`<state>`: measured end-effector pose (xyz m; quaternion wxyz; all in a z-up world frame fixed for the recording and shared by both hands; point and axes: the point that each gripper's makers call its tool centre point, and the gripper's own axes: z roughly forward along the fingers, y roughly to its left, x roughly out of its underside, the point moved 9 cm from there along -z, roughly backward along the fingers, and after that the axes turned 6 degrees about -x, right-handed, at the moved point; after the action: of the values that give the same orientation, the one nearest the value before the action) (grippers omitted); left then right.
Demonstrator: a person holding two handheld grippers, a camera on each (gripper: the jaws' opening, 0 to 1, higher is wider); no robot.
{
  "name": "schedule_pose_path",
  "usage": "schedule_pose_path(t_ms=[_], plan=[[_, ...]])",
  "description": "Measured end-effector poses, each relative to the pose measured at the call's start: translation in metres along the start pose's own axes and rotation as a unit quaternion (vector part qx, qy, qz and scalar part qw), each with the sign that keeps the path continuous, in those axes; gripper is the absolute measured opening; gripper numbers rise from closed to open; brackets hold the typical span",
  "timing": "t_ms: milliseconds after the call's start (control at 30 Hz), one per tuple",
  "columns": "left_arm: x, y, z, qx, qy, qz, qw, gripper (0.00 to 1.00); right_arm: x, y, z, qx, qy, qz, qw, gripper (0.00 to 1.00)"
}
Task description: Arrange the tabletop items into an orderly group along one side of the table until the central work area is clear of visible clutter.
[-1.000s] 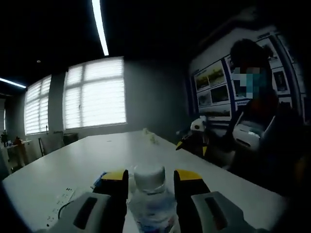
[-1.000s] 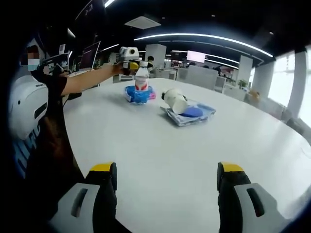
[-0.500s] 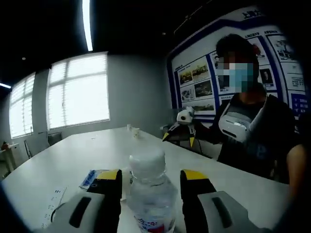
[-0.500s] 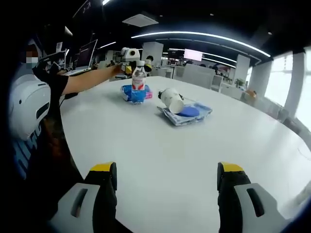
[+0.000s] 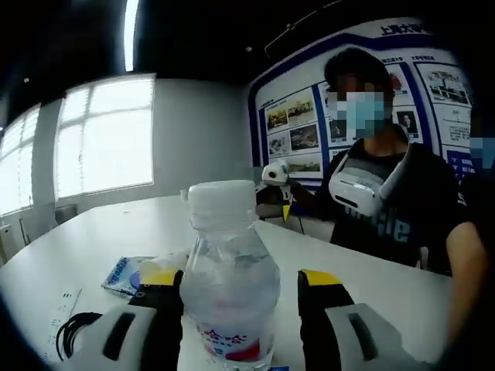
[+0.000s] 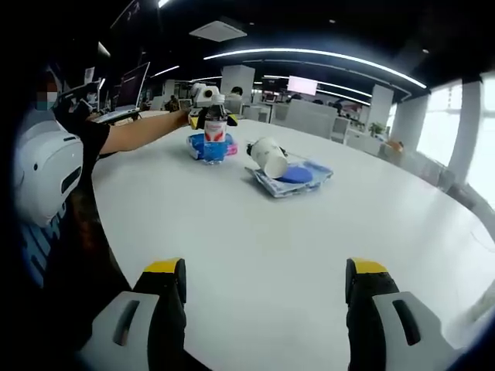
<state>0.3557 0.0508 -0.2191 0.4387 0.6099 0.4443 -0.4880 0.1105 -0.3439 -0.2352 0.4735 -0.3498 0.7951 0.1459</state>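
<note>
Two grippers are working here. The left gripper (image 5: 240, 290) is closing on a bottle (image 5: 230, 274), its yellow-tipped jaws sitting against the bottle's sides at 9 and 3 o'clock of the clear body, white cap standing upright above them. In the right gripper view the same bottle (image 6: 214, 130) is standing at about 11 o'clock, far across the table (image 6: 255, 232), with the left gripper (image 6: 206, 99) behind it at the end of the person's outstretched arm. Whether the base is resting on the table or just off it is hard to tell. A blue packet (image 6: 203, 146) is lying just behind the bottle, and at 12 o'clock a white cup (image 6: 269, 156) is lying tipped on a blue tray (image 6: 298, 178). In the left gripper view, a black cable (image 5: 73, 331) is coiling at 8 o'clock and a blue-edged card (image 5: 125, 272) is lying at 9 o'clock.

The right gripper (image 6: 263, 290) is hanging wide open over bare table, holding nothing.

Judging the step as placing the bottle at the group's side: it is worth keeping the bottle vertical, lowering until the base is sitting flat beside the packet and not on it, then opening the jaws evenly so neither side drags the light bottle over. The tipped cup is looking like the next item needing attention.
</note>
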Motion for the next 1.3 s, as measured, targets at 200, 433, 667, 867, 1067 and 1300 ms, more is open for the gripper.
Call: schedule_pose_path(t_ms=[200,433,667,867,1067,1300], plan=[[0.001,0.003,-0.001,-0.013,-0.012,-0.003,0.9998,0.46,0.002,0.0,0.002,-0.002,-0.002,0.003,1.0,0.81],[0.002,0.0,-0.002,-0.035,-0.015,-0.019,0.9991,0.45,0.005,-0.001,0.003,-0.006,-0.006,0.008,0.9999,0.81],[0.001,-0.007,0.001,-0.066,-0.011,-0.024,0.9975,0.44,0.01,-0.001,0.005,-0.009,-0.006,0.01,0.9999,0.81],[0.0,-0.011,0.002,-0.083,-0.013,-0.027,0.9961,0.43,0.008,0.001,0.005,-0.016,-0.016,0.008,0.9997,0.81],[0.0,-0.013,0.002,-0.088,-0.019,-0.034,0.9953,0.43,0.008,0.001,0.001,-0.015,-0.024,0.01,0.9995,0.81],[-0.006,-0.019,0.013,-0.088,-0.009,-0.027,0.9957,0.43,0.01,0.001,-0.004,-0.014,-0.029,0.012,0.9994,0.81]])
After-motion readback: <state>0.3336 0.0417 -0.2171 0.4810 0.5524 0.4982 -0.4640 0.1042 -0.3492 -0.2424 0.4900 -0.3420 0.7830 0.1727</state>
